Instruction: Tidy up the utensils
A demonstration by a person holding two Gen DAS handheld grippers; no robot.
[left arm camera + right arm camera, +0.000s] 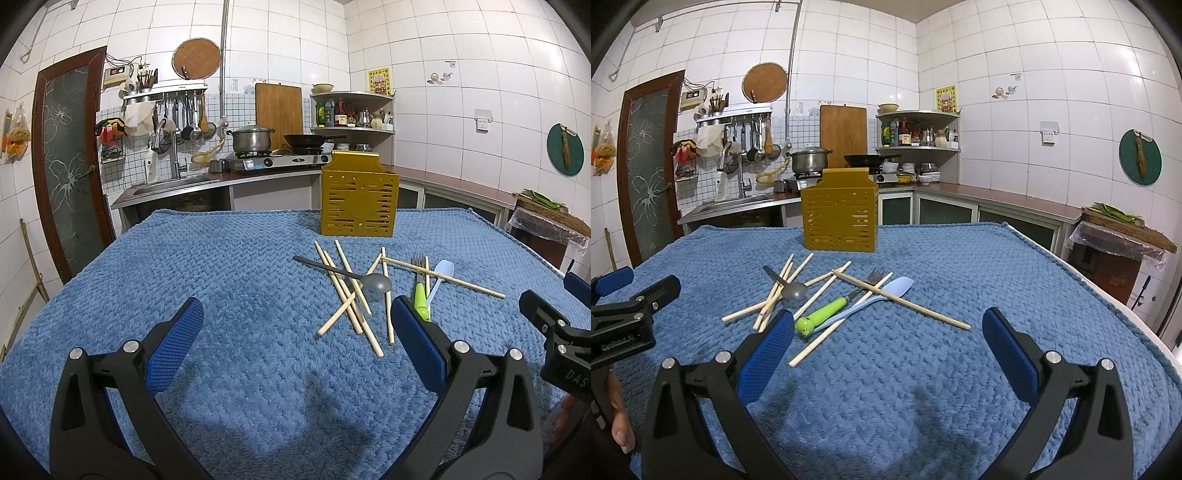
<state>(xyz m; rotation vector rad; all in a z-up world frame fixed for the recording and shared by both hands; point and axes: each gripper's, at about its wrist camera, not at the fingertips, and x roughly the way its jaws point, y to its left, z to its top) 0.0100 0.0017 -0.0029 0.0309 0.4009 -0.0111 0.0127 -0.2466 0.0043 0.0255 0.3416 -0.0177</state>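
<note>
Seven wooden chopsticks [900, 302] lie scattered and crossing at the middle of the right wrist view, on a blue towel [960, 369] covering the table. Among them are one grey spoon [793, 291], one green-handled fork [827, 311] and one light blue spoon [882, 293]; a chopstick lies across the fork and blue spoon. One yellow slotted utensil holder [840, 218] stands upright just behind the pile, upper centre. Both grippers hover low over the towel, empty: the left gripper [295, 341] with fingers spread wide, the right gripper [886, 343] likewise apart. Behind, left of centre, a steel pot [809, 158] and a black wok [868, 159] sit on the stove.
</note>
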